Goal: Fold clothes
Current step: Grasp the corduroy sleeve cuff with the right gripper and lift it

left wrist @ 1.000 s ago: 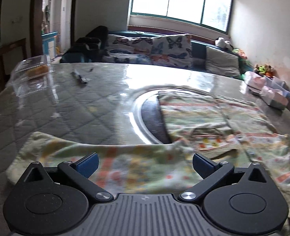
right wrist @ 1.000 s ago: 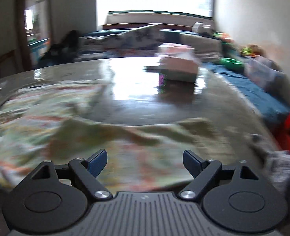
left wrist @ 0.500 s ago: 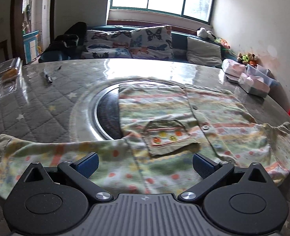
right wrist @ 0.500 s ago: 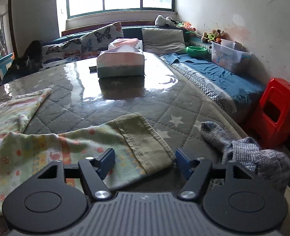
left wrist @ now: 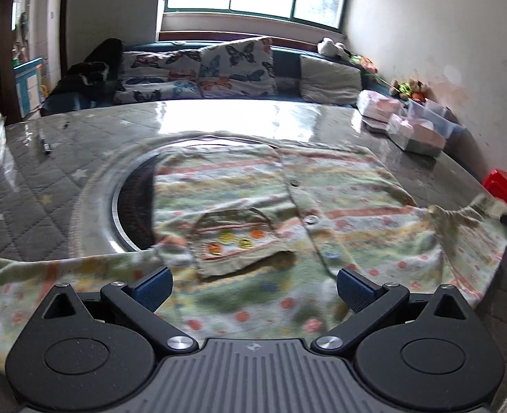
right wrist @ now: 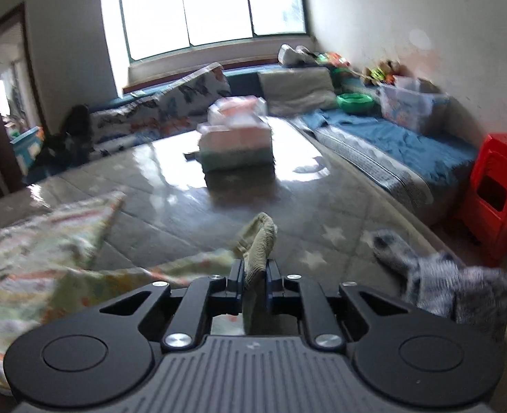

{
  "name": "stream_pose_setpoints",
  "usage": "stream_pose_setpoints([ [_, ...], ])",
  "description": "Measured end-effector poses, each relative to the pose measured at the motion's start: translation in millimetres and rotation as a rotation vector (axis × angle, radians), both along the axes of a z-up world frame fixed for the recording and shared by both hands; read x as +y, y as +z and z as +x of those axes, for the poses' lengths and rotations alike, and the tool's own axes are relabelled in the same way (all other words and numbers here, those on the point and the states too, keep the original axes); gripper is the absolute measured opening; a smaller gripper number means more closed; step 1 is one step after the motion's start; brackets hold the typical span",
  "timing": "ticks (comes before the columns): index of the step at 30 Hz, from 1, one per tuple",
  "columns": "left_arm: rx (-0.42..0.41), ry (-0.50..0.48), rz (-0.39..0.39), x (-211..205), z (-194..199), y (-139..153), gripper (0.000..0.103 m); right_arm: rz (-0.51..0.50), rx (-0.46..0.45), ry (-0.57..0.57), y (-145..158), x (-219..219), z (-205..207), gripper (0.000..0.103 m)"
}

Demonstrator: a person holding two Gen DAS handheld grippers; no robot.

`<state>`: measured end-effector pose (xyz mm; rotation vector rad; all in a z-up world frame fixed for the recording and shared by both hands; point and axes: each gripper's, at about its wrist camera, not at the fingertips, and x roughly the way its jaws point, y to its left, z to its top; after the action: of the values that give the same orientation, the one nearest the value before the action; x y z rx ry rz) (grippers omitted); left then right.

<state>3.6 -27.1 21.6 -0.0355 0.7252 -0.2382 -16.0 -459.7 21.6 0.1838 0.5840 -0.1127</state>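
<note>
The left gripper (left wrist: 255,287) stands wide apart, its blue-padded fingers (left wrist: 151,288) empty and poised low over the near part of the pale green children's shirt with orange stripes, dots and a front pocket (left wrist: 253,213). The shirt lies spread open, front up, on the round table covered with grey quilted, star-printed cloth under a glossy sheet (left wrist: 46,186); part of it overlaps the dark round inset (left wrist: 136,203) at the table centre.

The right gripper (right wrist: 256,277) is clamped narrow on the ribbed olive-green cuff of the shirt sleeve (right wrist: 258,244), which rises upright between the fingers, clear of the table surface. The rest of the shirt (right wrist: 46,241) trails away to the left. A grey-blue knitted garment (right wrist: 453,285) lies at the table edge, to the right of the gripper.

Farther back on the table sits a pink and green tissue box (right wrist: 236,148). Beyond the table edge stand a red plastic stool (right wrist: 497,189) and a blue-covered bench sofa with cushions (right wrist: 391,141) under the window (right wrist: 212,7)
</note>
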Motion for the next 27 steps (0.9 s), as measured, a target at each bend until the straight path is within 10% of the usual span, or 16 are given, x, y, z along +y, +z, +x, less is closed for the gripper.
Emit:
stream_pose_setpoints([
  [13, 0.032, -0.072, 0.033, -42.7, 12.5, -8.0, 0.103, 0.017, -0.163, 0.326, 76.7, 95.7, -0.7, 0.01],
  [27, 0.045, -0.022, 0.038, -26.8, 10.8, -11.7, 0.103, 0.0, -0.128, 0.643, 77.3, 217.5, 23.6, 0.009],
])
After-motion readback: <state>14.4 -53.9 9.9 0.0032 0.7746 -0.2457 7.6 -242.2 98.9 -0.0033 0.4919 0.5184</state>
